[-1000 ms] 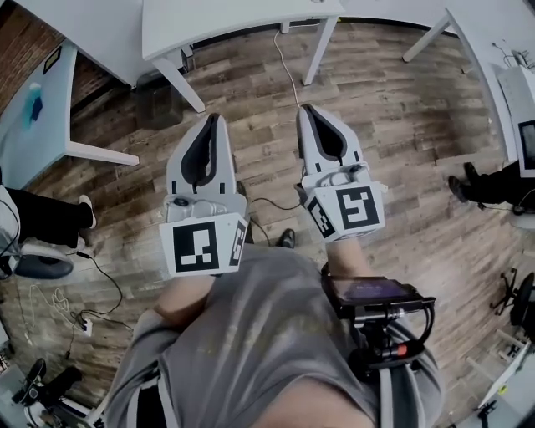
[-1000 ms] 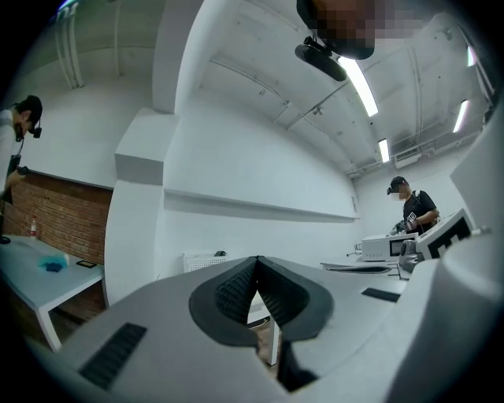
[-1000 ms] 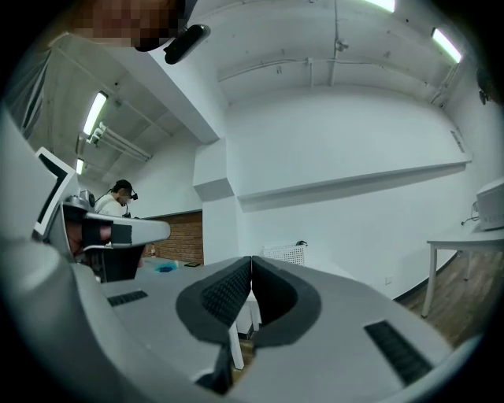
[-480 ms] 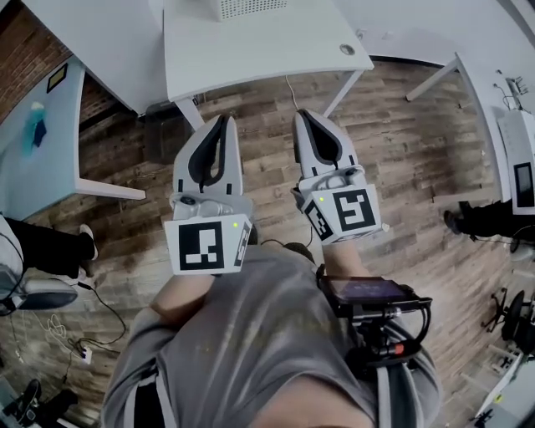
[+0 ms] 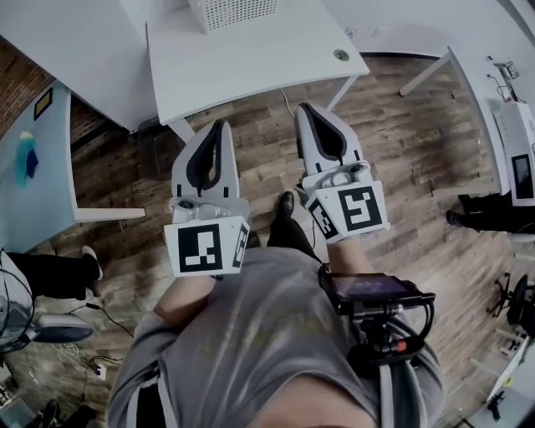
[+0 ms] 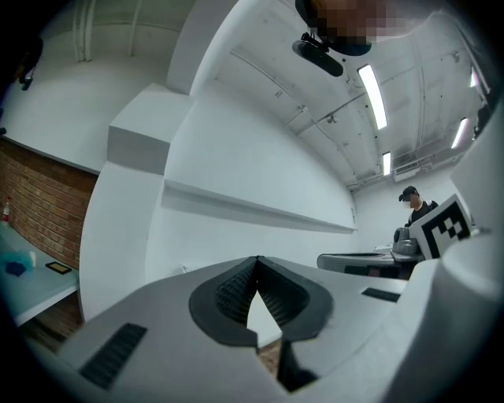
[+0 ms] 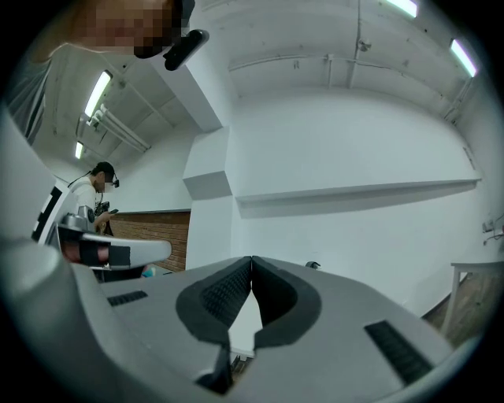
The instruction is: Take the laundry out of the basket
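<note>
The left tongs (image 5: 219,125) and right tongs (image 5: 306,109) are closed on nothing and held level, just short of the white bench (image 5: 251,67). This looks like an approach: the perforated basket (image 5: 232,10) sits at the bench's far edge, and no laundry is visible.

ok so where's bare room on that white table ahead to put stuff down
The white table is bare from the perforated basket at its far edge to its near edge, and across to the round hole at the right corner. Crowded: the floor at lower left, with cables and a person's legs.
</note>
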Tool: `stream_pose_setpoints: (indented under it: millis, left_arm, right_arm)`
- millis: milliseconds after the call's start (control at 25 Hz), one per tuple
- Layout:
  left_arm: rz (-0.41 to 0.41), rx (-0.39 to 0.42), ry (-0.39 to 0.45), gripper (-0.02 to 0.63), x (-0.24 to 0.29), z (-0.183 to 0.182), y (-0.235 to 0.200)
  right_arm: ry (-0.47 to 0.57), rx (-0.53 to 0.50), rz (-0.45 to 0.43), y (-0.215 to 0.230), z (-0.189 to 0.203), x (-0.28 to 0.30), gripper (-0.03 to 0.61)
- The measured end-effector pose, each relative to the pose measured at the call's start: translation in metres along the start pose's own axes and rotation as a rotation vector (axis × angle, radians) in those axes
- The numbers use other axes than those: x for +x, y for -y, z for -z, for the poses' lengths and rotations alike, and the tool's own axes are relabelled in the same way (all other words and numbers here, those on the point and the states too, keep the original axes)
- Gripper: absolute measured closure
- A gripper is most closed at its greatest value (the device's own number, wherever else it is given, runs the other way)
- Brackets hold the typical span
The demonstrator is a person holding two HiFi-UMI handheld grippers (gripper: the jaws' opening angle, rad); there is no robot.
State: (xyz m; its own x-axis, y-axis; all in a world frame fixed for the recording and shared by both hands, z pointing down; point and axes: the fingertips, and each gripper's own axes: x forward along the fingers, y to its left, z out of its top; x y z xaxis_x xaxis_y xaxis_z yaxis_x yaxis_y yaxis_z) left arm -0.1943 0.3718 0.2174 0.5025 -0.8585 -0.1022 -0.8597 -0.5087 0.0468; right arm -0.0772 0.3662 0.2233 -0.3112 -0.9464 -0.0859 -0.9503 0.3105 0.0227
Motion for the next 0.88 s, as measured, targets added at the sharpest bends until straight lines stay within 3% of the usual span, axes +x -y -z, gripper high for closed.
stream_pose_setpoints:
  millis: [360,880]
  left_arm:
    - [-0.012,0.03,-0.06,0.606,0.086,0.026,-0.004]
    - [-0.003,0.114,-0.054,0.606,0.236,0.018,0.012]
  right_arm:
    - [-0.007,0.038,0.026,0.072,0.025,0.054,0.571]
    - [0.059,0.086,0.019,0.193,0.019,0.146,0.571]
